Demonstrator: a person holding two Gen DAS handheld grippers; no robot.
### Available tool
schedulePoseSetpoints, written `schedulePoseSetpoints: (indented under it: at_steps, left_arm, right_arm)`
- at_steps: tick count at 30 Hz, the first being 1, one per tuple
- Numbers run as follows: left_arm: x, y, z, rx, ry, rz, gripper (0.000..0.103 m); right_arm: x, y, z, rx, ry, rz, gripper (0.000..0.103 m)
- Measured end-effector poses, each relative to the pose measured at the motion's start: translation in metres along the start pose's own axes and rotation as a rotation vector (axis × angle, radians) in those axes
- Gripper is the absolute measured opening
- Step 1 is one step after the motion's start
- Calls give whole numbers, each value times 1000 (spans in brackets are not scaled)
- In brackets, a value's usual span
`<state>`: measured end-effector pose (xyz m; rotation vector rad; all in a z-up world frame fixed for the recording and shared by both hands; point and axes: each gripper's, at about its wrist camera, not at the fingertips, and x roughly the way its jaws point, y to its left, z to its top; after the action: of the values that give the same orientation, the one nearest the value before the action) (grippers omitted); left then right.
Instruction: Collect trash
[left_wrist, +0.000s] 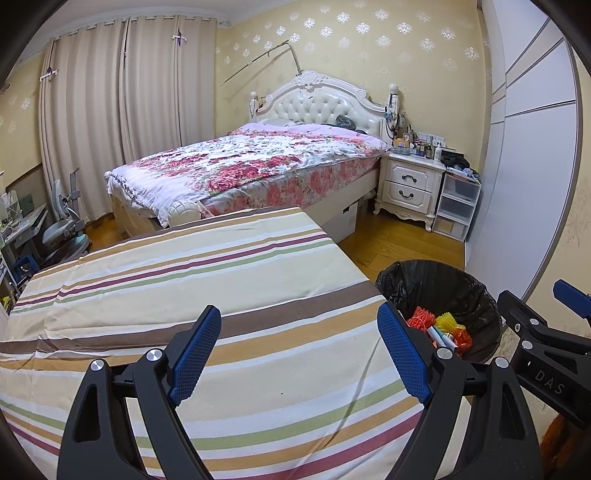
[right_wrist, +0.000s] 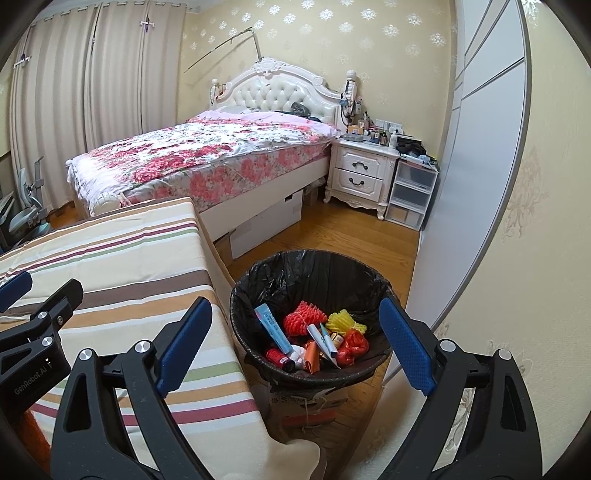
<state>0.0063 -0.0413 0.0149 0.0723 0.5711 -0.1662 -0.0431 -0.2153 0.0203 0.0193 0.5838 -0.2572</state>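
Note:
A trash bin (right_wrist: 310, 266) lined with a black bag stands on the floor right of the striped table (right_wrist: 122, 258). It holds several pieces of trash: a red foam net (right_wrist: 304, 317), a yellow foam net (right_wrist: 343, 321), a blue tube (right_wrist: 271, 328) and small bottles. My right gripper (right_wrist: 295, 339) is open and empty, above the bin's near side. My left gripper (left_wrist: 299, 350) is open and empty over the striped tablecloth (left_wrist: 184, 280). The bin (left_wrist: 439, 284) shows at its right, and the right gripper (left_wrist: 546, 332) beyond it.
A bed (left_wrist: 251, 166) with a floral cover stands behind the table. A white nightstand (left_wrist: 410, 184) and plastic drawers (left_wrist: 456, 206) sit by the wardrobe (left_wrist: 528, 166). A chair (left_wrist: 64, 229) stands far left. A cardboard box (right_wrist: 310, 406) lies under the bin.

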Motion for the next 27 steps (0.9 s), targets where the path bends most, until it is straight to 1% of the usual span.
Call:
schedulePoseSetpoints:
  at_steps: [27]
  left_arm:
    - [2, 0, -7, -2, 10, 1, 84]
  right_arm:
    - [-2, 1, -2, 0, 5, 1, 90]
